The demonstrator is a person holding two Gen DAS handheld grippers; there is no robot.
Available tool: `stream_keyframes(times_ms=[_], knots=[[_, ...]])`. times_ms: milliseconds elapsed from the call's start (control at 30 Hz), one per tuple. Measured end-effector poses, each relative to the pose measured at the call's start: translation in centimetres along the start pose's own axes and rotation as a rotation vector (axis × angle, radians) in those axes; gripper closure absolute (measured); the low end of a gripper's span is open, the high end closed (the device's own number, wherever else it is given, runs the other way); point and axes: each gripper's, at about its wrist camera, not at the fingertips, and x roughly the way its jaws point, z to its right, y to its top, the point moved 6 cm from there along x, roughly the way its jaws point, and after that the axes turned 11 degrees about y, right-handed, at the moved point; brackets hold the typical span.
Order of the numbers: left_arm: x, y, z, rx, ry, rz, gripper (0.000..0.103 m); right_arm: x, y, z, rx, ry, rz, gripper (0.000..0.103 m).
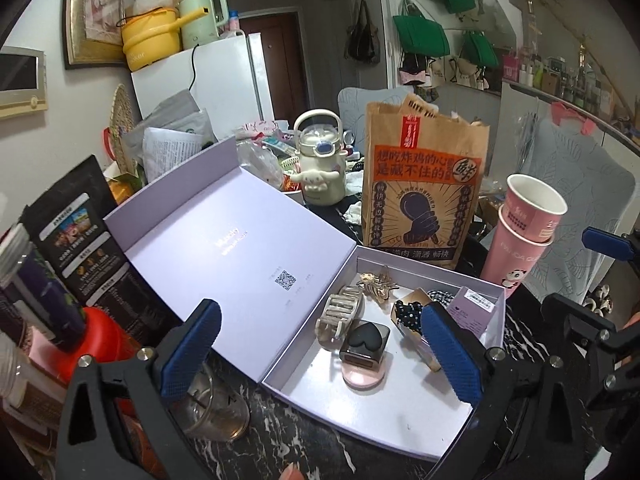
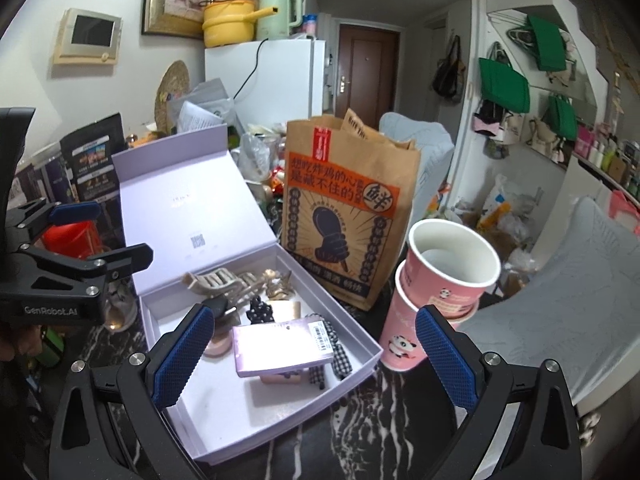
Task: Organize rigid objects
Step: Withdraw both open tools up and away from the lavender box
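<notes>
- The left gripper (image 1: 318, 346) hangs above the near edge of the box (image 1: 400, 432), tipped downward, its jaws spread wide with nothing between them.
- Its blue pads (image 1: 191, 354) stand clear of everything in the box; one sits over the open lid's side, the other over the tray's right part.
- The right gripper (image 2: 310, 354) is also held above the surface (image 2: 360, 432), angled down, jaws spread and empty.
- From the right wrist view, the left gripper (image 2: 76, 216) shows at the far left, beside the box lid (image 2: 180, 200).
- From the left wrist view, the right gripper's blue pad (image 1: 606, 242) shows at the right edge, near the cups (image 1: 524, 232).
- The box lies open on the dark marbled surface, lid folded back and leaning up to the left.
- Inside the tray lie the hair clips: a pale claw clip (image 1: 340, 314), a gold one (image 1: 378, 286) behind it, a black heart-shaped piece (image 1: 365, 340) on a pink disc, a dotted bow (image 1: 408, 314) and a lilac card packet (image 2: 282, 346).
- A brown paper bag (image 1: 424, 184) stands just behind the box; two stacked pink cups tilt to its right.
- A cream bottle (image 1: 320, 160) stands farther back.
</notes>
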Motion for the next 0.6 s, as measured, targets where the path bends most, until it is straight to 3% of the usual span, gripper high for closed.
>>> stream_keyframes(times_ms=[600], knots=[[-6.5, -3.6, -0.5, -0.023, 0.051, 0.021, 0.001, -5.3, -1.7, -2.4, -0.025, -0.064, 0.045, 0.001]])
